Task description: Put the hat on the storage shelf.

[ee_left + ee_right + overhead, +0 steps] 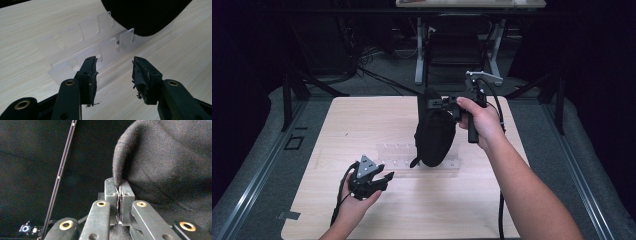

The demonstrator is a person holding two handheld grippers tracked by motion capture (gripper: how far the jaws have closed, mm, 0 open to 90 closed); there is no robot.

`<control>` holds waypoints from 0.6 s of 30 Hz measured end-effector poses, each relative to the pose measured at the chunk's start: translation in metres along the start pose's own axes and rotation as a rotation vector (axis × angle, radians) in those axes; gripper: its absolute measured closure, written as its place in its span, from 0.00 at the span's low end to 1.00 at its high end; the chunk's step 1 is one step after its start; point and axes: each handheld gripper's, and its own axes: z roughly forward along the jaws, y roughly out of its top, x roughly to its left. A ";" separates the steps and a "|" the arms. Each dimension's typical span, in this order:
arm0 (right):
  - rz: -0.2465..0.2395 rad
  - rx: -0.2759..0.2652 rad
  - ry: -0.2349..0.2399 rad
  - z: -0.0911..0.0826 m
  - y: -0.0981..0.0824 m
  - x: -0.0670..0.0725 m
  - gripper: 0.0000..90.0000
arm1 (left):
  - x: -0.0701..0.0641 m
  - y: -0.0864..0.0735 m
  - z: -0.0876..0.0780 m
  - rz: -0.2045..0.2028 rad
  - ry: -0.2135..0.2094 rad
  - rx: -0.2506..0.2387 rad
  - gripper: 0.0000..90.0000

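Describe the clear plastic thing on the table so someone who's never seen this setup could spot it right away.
Start at the light wooden table and find the black fabric pouch hanging from the right hand-held gripper above its middle. Directly beneath the pouch lies the clear plastic rack, flat on the wood. It is the see-through item, with two parallel rows of slotted upright tabs.

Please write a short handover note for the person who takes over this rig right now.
Right gripper: shut on the edge of the black felt pouch, which hangs above the table.
Left gripper: open, nothing between its jaws, low over the table and aimed at the clear slotted rack.
Done: pouch lifted, its lower end over the rack.
Left: probably steady or grip the rack or pouch with the left gripper; the goal is not evident.
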 end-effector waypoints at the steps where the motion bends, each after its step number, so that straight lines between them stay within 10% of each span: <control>1: 0.000 0.000 0.000 0.000 0.000 0.000 0.98 | 0.000 0.000 0.000 0.000 0.000 0.000 0.61; 18: -0.008 0.000 -0.003 0.010 -0.001 0.004 0.97 | -0.028 0.026 0.007 0.057 -0.046 -0.032 0.68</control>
